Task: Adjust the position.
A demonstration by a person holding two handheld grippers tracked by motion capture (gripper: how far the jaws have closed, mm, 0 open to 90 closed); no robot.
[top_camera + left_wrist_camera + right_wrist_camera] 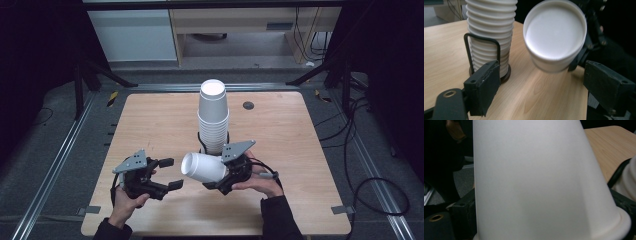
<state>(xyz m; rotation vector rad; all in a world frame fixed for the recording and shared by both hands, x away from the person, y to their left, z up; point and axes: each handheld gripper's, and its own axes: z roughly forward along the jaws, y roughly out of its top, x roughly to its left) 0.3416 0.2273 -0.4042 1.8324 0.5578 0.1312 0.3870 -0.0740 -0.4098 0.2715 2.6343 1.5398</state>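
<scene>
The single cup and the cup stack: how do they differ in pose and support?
The single cup lies sideways, bottom toward the left hand-held gripper; the cup stack stands upright, upside down. The single cup is held above the table by the right hand-held gripper; the stack sits in a black wire holder. Both are white.

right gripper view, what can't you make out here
- Right hand-held gripper: its jaws' contact is hidden by the cup.
- Cup's closed end: cut off by the top edge.
- Cup stack: just a sliver at the right edge.
- Table: mostly hidden behind the cup.
</scene>
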